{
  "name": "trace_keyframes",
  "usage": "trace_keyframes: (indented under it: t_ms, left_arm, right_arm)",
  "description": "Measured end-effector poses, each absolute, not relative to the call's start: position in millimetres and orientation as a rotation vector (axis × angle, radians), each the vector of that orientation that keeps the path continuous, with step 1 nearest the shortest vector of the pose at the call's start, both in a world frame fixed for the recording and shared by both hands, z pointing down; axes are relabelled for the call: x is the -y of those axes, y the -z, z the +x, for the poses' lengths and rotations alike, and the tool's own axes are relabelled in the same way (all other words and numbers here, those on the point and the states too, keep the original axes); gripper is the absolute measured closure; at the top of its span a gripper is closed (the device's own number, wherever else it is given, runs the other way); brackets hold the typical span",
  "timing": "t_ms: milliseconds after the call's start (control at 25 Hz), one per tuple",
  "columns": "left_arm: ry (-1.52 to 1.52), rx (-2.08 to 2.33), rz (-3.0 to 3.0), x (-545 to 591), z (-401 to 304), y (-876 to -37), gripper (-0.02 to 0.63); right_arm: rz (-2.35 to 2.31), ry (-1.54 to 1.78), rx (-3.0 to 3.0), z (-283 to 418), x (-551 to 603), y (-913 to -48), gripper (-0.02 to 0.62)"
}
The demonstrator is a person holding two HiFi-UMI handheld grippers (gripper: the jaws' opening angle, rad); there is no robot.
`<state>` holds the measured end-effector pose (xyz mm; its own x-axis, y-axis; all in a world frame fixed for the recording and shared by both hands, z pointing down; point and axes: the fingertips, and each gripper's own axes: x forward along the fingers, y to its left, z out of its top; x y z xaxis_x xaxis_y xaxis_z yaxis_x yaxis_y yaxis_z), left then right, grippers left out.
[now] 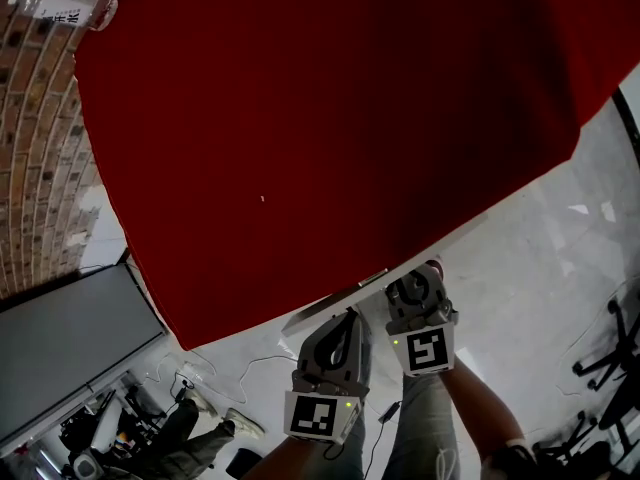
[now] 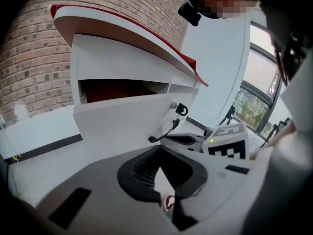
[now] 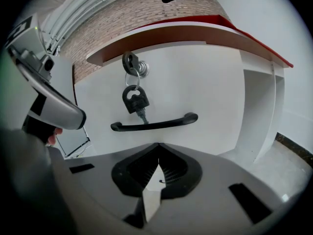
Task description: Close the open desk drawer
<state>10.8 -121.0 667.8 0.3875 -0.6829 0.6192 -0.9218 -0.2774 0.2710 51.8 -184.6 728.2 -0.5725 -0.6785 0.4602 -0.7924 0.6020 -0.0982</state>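
A white desk with a red top (image 1: 330,118) fills the head view. Its drawer (image 1: 335,304) stands pulled out a little below the top's front edge. In the right gripper view the white drawer front (image 3: 200,89) carries a black bar handle (image 3: 154,125) and a key (image 3: 131,64) in the lock with a black fob (image 3: 135,100) hanging. My right gripper (image 3: 158,157) is shut and empty, just short of the handle. My left gripper (image 2: 159,150) is also shut and empty, off to the drawer's side. A dark red gap (image 2: 115,90) shows above the drawer front (image 2: 122,119).
A plastic bottle (image 1: 65,3) lies on the desk's far left corner by a brick wall (image 1: 40,148). A grey panel (image 1: 70,353) leans at lower left. Cables (image 1: 215,368) and shoes (image 1: 240,426) are on the pale floor, with chair bases (image 1: 610,368) at right.
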Motion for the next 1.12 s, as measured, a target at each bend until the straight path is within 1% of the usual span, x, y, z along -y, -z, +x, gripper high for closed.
trace_keyframes:
  t_ms: [360, 520, 840, 1120]
  left_arm:
    - [-0.506, 1.382, 2.048, 125.3, 5.9, -667.3, 0.607]
    - [-0.501, 1.385, 2.038, 125.7, 5.2, -668.4, 0.607]
    - [-0.511, 1.377, 2.051, 127.4, 7.5, -663.6, 0.607]
    - [-0.498, 1.365, 2.048, 131.8, 12.0, -664.4, 0.607]
  right_arm:
    - [1.177, -0.399, 2.447, 50.6, 193.7, -727.2, 0.597]
    - [1.179, -0.496, 2.454, 44.8, 199.6, -728.3, 0.597]
    - [1.124, -0.457, 2.464, 42.2, 204.8, -727.4, 0.597]
    - [1.117, -0.487, 2.442, 35.7, 215.6, -728.7, 0.597]
